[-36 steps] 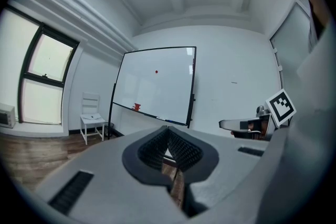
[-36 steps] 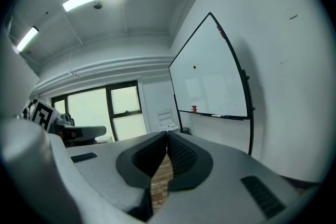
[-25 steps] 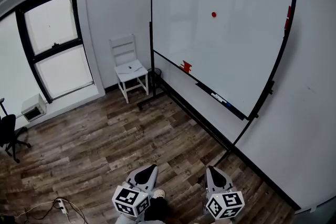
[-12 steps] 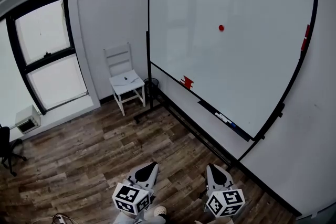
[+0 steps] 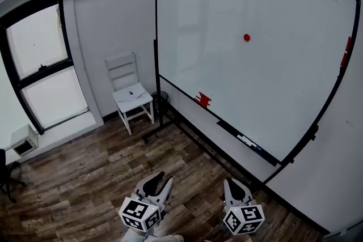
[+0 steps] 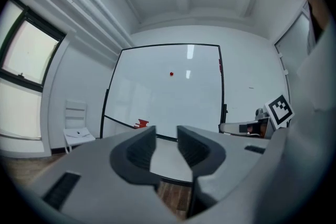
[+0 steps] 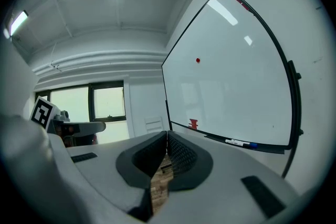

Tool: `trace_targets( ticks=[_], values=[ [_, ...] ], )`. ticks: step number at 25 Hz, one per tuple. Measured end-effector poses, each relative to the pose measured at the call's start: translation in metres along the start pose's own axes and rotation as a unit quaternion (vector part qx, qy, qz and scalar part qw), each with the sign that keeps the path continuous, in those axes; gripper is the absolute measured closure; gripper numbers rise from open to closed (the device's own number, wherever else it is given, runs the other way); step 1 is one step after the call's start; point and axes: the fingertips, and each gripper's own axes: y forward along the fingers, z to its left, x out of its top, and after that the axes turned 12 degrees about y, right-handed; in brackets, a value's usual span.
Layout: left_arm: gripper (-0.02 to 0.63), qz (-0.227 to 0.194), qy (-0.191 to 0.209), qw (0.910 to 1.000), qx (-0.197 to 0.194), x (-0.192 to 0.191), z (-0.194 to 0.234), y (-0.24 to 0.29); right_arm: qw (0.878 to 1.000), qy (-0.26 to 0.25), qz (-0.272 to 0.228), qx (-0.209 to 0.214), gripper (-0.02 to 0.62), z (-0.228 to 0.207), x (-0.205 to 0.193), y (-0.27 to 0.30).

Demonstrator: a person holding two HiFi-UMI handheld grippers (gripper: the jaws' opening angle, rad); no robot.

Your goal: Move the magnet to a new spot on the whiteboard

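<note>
A small round red magnet [image 5: 247,37] sticks high on the whiteboard [image 5: 227,82], which stands on a black frame against the right wall. It also shows as the red dot [image 6: 171,74] in the left gripper view and as the dot [image 7: 197,60] in the right gripper view. Both grippers are held level, low and well short of the board. My left gripper [image 5: 161,179] has just been opening; its jaws [image 6: 166,131] stand a little apart with nothing between them. My right gripper [image 5: 233,185] is shut and empty, its pads together [image 7: 167,137].
A red eraser-like block [image 5: 203,100] and markers [image 5: 248,141] lie on the board's tray. A red strip [image 5: 347,54] sits on its right edge. A white chair [image 5: 129,96] stands by the far wall, a window [image 5: 39,65] at left. Wood floor [image 5: 85,178] lies below.
Both grippers have come nearer the whiteboard, which now looks larger, with the magnet further right in the head view. The left jaws, shut before, now show a small gap.
</note>
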Motion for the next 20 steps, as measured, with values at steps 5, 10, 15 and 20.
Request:
trace_targets(
  ticks=[5, 10, 15, 20],
  values=[
    [0.388, -0.001, -0.001, 1.0000, -0.009, 0.000, 0.013, 0.009, 1.000, 0.006, 0.012, -0.002, 0.568, 0.000, -0.006, 0.019],
    [0.388, 0.009, 0.003, 0.9999, 0.007, -0.012, 0.027, 0.005, 1.000, 0.005, 0.022, 0.003, 0.568, 0.007, -0.011, 0.031],
    [0.390, 0.013, 0.002, 0.9999, 0.008, -0.022, 0.033, 0.006, 0.999, 0.002, 0.038, 0.004, 0.568, 0.010, -0.021, 0.042],
    [0.417, 0.016, -0.005, 0.9999, 0.001, -0.028, 0.041, 0.025, 0.999, 0.003, 0.039, 0.000, 0.568, 0.002, -0.019, 0.059]
  ],
)
